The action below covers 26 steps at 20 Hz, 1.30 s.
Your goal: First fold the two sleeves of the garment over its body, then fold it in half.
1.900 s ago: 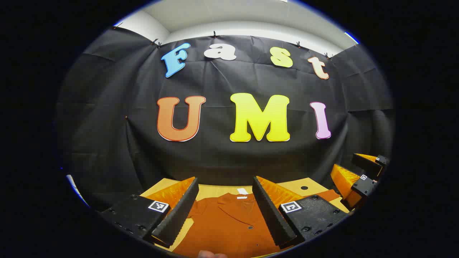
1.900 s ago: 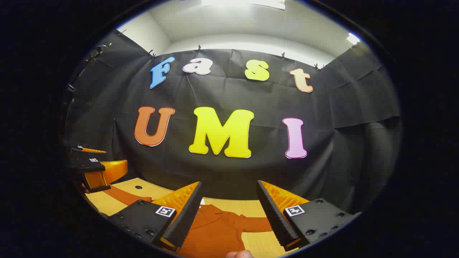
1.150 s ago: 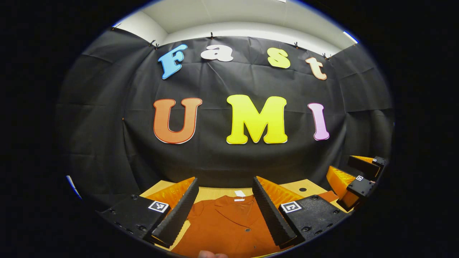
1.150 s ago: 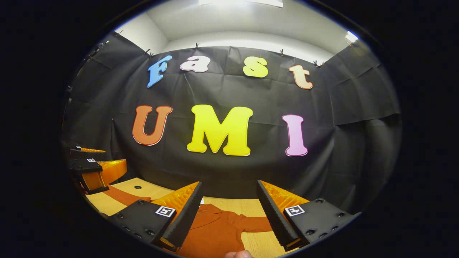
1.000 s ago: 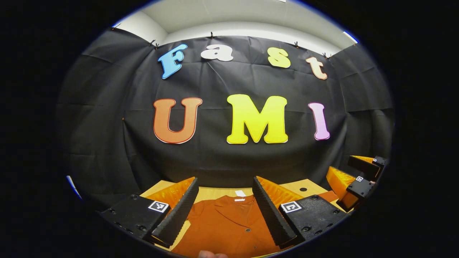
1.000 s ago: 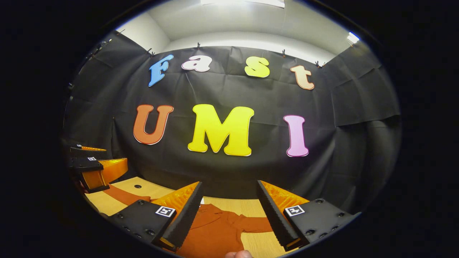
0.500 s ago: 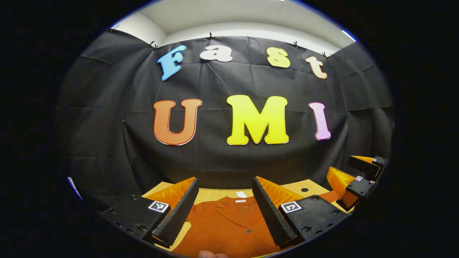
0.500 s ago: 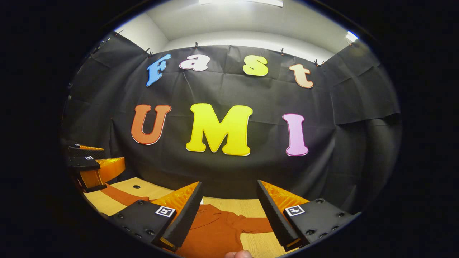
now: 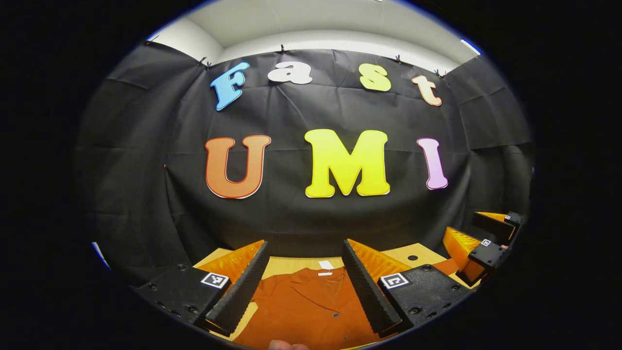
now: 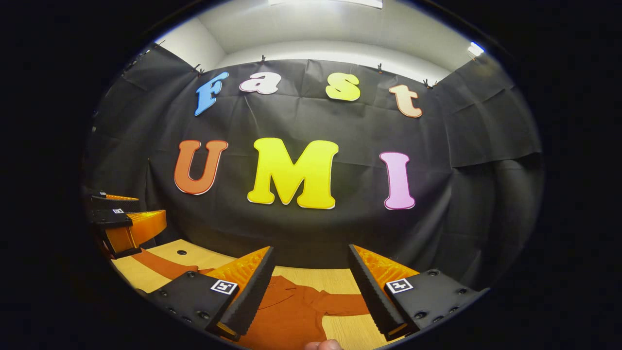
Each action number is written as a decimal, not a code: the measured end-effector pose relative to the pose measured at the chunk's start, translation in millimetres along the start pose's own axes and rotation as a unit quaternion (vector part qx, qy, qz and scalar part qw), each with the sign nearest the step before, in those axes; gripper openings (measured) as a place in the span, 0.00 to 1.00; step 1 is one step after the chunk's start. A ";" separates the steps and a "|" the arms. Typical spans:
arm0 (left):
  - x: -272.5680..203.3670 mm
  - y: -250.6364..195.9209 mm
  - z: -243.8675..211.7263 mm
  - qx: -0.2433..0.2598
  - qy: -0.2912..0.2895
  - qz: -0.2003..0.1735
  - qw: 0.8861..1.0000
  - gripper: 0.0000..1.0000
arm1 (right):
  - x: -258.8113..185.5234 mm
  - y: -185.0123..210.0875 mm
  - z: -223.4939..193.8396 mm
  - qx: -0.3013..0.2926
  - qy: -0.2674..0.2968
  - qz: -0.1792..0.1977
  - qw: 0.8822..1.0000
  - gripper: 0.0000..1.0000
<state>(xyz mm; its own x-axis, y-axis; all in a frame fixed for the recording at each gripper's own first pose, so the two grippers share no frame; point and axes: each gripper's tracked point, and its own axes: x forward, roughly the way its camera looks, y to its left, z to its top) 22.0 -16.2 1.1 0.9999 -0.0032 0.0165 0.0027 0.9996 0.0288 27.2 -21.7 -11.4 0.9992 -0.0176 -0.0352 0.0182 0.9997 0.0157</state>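
Note:
A rust-orange buttoned shirt (image 9: 306,306) lies flat on the wooden table (image 9: 291,265), collar and white neck label toward the booth wall. My left gripper (image 9: 303,282) hovers open above its collar and chest, nothing between the fingers. In the right gripper view the shirt (image 10: 296,311) shows with one sleeve (image 10: 340,305) stretched out to the right and the other sleeve (image 10: 160,265) running left. My right gripper (image 10: 308,287) hangs open above the shirt's shoulder. The other gripper (image 10: 124,221) appears at the far left, and in the left gripper view the right one (image 9: 478,240) sits at the far right.
The black cloth wall (image 9: 311,214) stands close behind the table's far edge. A small dark hole (image 9: 412,257) marks the tabletop near the far right, seen again as a hole (image 10: 181,253) in the right gripper view. A fingertip (image 10: 320,345) shows at the bottom edge.
Both grippers have tilted or drifted slightly, so a little more of the shirt shows between the fingers. The shirt lies as before and both grippers stay open.

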 end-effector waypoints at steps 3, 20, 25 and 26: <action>0.4 -0.4 -0.8 0.000 0.000 0.000 1.000 0.97 | 2.8 -2.8 -1.0 0.002 0.002 -0.003 1.000 0.94; 10.2 -26.5 -11.9 0.015 0.013 -0.017 1.000 0.97 | 20.1 -41.7 -16.7 0.021 0.030 -0.001 0.999 0.94; 21.5 -67.7 -26.6 0.020 0.041 -0.044 0.998 0.97 | 35.4 -112.5 -37.1 0.028 0.056 -0.029 0.998 0.94; 25.4 -76.3 -30.1 0.024 0.046 -0.049 0.997 0.97 | 40.0 -130.3 -41.6 0.031 0.061 -0.037 0.997 0.94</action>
<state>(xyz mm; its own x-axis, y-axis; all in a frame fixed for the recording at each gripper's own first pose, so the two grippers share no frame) 47.7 -91.7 -30.8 0.9922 -0.0962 -0.0799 0.1022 0.9920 0.0742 63.3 -152.0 -56.4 0.9835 -0.0855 -0.1596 0.0976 0.9928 0.0697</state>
